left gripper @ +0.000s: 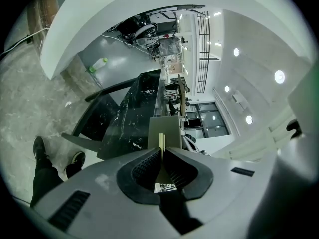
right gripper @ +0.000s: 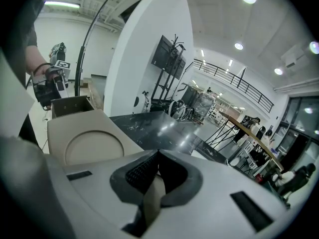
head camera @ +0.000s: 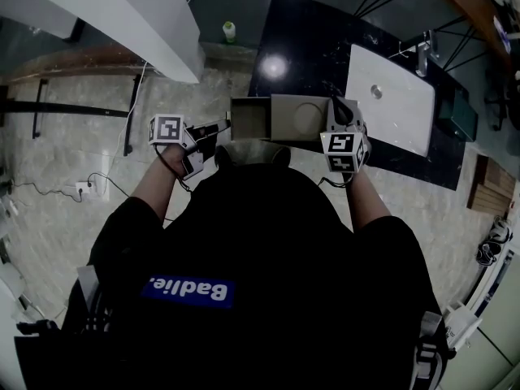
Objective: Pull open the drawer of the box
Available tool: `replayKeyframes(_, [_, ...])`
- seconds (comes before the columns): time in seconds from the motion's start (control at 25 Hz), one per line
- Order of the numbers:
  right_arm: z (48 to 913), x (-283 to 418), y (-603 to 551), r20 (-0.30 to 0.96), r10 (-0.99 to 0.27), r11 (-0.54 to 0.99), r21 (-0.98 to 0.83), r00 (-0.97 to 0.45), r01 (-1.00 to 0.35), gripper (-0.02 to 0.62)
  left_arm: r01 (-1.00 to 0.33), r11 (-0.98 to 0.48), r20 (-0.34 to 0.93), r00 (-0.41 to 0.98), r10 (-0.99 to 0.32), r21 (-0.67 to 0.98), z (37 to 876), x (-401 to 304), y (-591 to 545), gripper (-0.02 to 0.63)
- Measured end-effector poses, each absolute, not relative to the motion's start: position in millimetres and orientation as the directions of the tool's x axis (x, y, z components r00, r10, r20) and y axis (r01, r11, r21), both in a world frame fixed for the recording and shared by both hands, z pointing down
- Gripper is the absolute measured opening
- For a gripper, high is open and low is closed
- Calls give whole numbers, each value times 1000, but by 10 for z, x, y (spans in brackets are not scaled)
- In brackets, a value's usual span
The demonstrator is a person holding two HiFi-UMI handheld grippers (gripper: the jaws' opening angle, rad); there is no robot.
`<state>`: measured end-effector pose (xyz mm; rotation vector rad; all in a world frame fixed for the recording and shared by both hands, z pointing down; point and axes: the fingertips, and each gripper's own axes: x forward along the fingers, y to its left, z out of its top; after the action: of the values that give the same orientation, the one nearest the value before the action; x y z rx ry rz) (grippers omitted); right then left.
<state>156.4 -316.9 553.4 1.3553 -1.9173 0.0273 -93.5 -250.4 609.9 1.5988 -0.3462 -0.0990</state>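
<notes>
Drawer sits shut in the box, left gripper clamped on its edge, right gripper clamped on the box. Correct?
No. Head view shows the drawer slid out of the box, its inside exposed. The left gripper does clamp its edge, the right gripper the box.

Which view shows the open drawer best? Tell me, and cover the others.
Head view: the drawer is seen open from above, slid out of the box. Right gripper view shows it small, beyond the box. Left gripper view shows only its end, pinched in the left claw.
</notes>
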Motion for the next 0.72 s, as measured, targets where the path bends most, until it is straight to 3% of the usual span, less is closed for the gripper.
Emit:
replayKeyframes(0.48, [5514, 1562, -3159, 584, -802, 427, 416, -124, -803, 0, -286, -71, 251, 918, -307, 956, 6020, -1129, -2492, 29])
replayKeyframes(0.72, [5510, 1565, -3172, 575, -815, 380, 426, -79, -821, 2, -369, -263, 289, 910, -298, 891, 5626, -1201, -2416, 29])
